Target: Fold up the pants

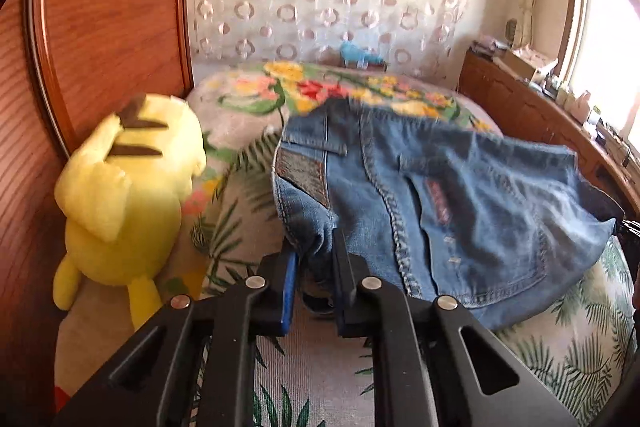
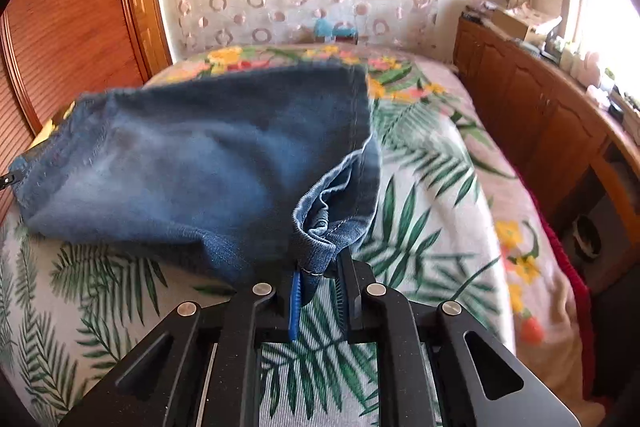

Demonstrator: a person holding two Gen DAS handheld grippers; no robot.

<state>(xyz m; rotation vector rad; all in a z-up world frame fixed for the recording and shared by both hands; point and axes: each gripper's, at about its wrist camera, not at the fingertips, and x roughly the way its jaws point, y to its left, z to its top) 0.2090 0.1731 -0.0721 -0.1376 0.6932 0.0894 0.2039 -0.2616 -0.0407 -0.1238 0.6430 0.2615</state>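
Observation:
A pair of blue jeans (image 1: 460,195) is held up over the bed, waistband end toward the left, back pocket and seam showing. My left gripper (image 1: 314,259) is shut on the bunched denim at the jeans' left near corner. In the right wrist view the jeans (image 2: 200,163) spread to the left, blurred. My right gripper (image 2: 320,271) is shut on a gathered fold of the jeans' right near corner. The cloth hangs stretched between the two grippers, lifted a little above the bedspread.
The bed has a leaf and flower patterned spread (image 2: 432,163). A yellow plush toy (image 1: 128,195) lies at the left beside the wooden headboard (image 1: 100,27). A wooden cabinet (image 2: 540,115) with clutter runs along the right, under a bright window. A curtain hangs behind.

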